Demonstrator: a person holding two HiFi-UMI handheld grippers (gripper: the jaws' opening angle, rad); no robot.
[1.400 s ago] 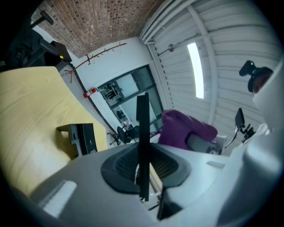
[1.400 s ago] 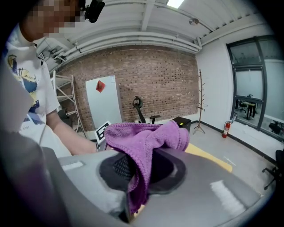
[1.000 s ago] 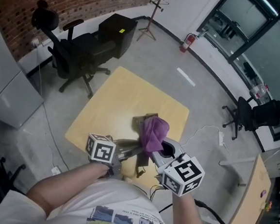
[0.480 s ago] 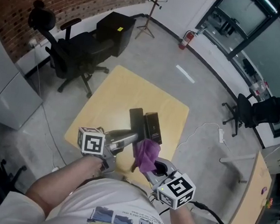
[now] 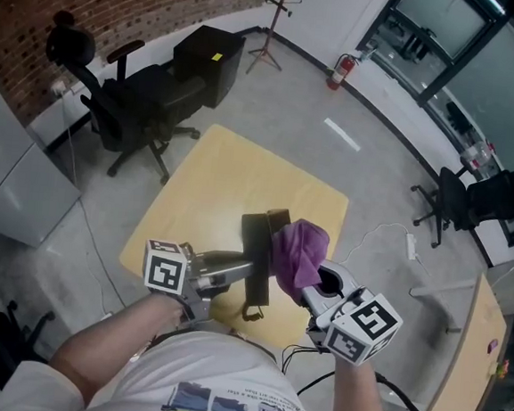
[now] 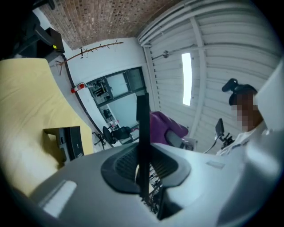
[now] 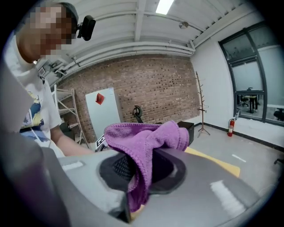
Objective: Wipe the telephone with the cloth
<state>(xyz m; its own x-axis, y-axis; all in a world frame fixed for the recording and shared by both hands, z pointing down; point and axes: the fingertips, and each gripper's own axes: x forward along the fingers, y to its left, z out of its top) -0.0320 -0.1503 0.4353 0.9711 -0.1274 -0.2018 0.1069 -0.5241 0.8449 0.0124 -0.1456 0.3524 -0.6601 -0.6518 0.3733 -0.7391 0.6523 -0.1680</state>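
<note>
Left gripper (image 5: 239,266): comes in from the left of the head view. Its jaws are clamped on the thin edges of the telephone (image 5: 254,285), about mid-length. In the left gripper view the telephone shows as a narrow dark strip standing between the pads.

Right gripper (image 5: 311,281): comes in from the lower right of the head view. Its jaws are pressed together on a fold of the purple cloth (image 5: 299,251), which bunches out over the tips.

Telephone: a flat dark slab held up above the yellow bench (image 5: 215,179), near the centre of the head view. Its long axis runs top to bottom of the frame.

Cloth: at the upper right of the telephone, overlapping its right edge in the head view. I cannot tell whether it actually touches.

Other thing: a dark box (image 6: 69,142) stands on the bench, at the left of the left gripper view, apart from both grippers.

Key relation: the telephone lies just left of the right jaws, broad face towards the cloth. A stroke, in my judgement, should run down the long axis towards the bottom of the frame, while the left grip stays firm.

Risk: the left pads cover the middle of the edges, so the cloth may snag there.
</note>
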